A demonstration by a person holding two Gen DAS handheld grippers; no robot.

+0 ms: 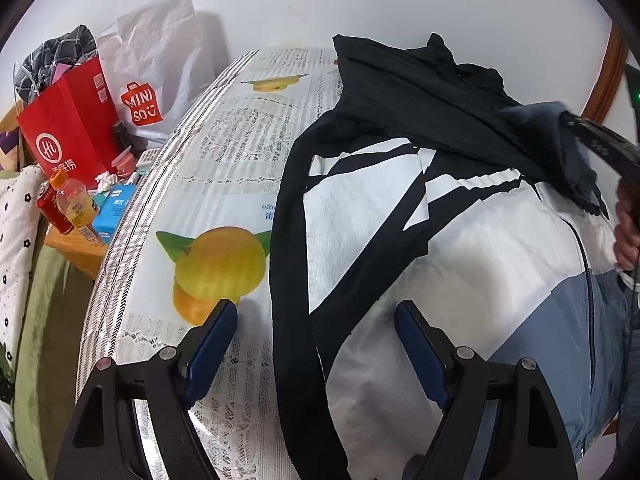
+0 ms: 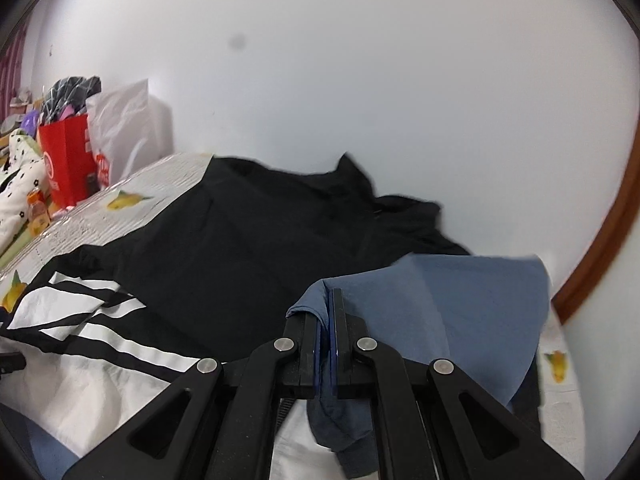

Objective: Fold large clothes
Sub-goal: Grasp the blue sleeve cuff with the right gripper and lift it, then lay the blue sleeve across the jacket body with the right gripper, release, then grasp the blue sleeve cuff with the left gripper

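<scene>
A large jacket [image 1: 460, 248] in black, white and grey-blue lies spread on the table, its black upper part [image 2: 248, 236] toward the wall. My left gripper [image 1: 316, 320] is open and empty, just above the jacket's black edge band and white panel. My right gripper [image 2: 328, 312] is shut on a blue fold of the jacket [image 2: 460, 300] and holds it lifted above the black part. In the left wrist view the right gripper [image 1: 600, 140] shows at the far right with that blue cloth.
The table has a lemon-print cloth [image 1: 224, 184]. Left of it stand a red paper bag [image 1: 68, 128], a white Miniso bag [image 1: 156, 68], a drink bottle [image 1: 76, 204] and small boxes. A white wall is behind. A wooden frame [image 2: 600, 240] curves at right.
</scene>
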